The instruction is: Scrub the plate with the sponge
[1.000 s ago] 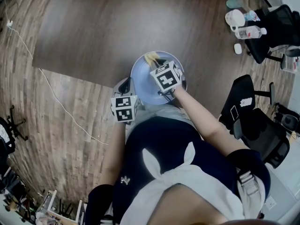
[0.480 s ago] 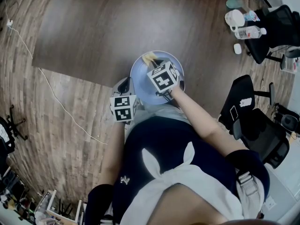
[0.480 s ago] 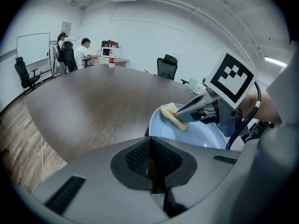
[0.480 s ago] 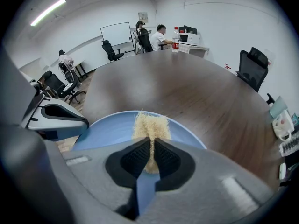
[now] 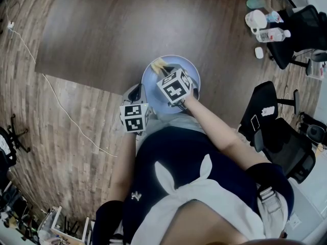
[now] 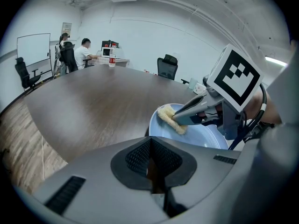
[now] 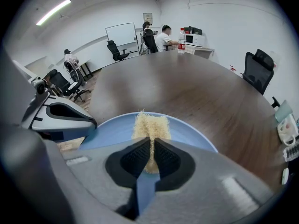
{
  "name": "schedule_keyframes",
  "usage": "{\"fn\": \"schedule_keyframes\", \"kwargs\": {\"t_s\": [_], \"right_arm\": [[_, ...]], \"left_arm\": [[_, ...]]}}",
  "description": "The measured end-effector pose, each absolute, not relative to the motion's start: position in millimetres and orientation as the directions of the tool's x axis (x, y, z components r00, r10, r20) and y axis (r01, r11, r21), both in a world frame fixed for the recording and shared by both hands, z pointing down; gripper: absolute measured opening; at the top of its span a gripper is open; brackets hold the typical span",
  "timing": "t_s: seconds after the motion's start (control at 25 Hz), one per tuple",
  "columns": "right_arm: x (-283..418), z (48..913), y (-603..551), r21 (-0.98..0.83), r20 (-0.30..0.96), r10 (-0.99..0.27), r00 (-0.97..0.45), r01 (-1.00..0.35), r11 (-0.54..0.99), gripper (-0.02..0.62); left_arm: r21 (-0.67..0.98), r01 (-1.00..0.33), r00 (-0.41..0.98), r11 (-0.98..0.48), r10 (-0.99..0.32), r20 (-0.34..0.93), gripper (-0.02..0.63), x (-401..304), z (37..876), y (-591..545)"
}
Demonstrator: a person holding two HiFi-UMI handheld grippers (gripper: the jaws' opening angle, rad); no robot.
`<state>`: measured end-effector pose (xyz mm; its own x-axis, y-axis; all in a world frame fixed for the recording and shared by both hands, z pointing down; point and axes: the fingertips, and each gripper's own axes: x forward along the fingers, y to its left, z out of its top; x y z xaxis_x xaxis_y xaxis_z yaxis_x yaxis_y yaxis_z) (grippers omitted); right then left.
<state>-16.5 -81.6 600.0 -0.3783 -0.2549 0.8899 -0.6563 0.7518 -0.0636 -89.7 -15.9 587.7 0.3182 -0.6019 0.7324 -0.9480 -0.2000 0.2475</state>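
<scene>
A person's right forearm point(image 5: 217, 129) reaches over the near edge of a big dark wooden table point(image 5: 102, 29). There the right gripper point(image 7: 152, 146) tilts down onto a blue plate point(image 5: 179, 61), jaws pinched on a yellow sponge point(image 7: 149, 127) pressed to the plate's far left side. The left gripper point(image 6: 152, 160), held close in, is clamped on the plate's near left rim; black office chairs point(image 5: 276, 131) stand well off right, and a thin white cable point(image 5: 66, 114) trails over the floor at left.

Plate point(image 5: 180, 66) on table's point(image 5: 117, 29) near edge; sponge point(image 5: 160, 64) on plate's far side; left gripper point(image 5: 138, 90) at left rim.
</scene>
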Motion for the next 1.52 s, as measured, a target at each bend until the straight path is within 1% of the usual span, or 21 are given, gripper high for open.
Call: {"fn": "schedule_keyframes", "kwargs": {"t_s": [0.72, 1.32, 1.52], "right_arm": [[-36, 600, -63, -0.086, 0.885, -0.214, -0.414, -0.596, 0.798, 0.025], [-49, 599, -41, -0.137, 0.880, -0.141, -0.454, -0.526, 0.839, 0.025], [-54, 599, -32, -0.157, 0.875, -0.106, -0.472, -0.485, 0.861, 0.025]], "left_arm": [[0.236, -0.952, 0.306, -0.196, -0.605, 0.735, 0.006, -89, 589, -17], [0.225, -0.956, 0.292, -0.187, -0.607, 0.739, 0.006, -90, 588, -16], [0.225, -0.956, 0.292, -0.186, -0.605, 0.740, 0.006, -90, 589, -16]]}}
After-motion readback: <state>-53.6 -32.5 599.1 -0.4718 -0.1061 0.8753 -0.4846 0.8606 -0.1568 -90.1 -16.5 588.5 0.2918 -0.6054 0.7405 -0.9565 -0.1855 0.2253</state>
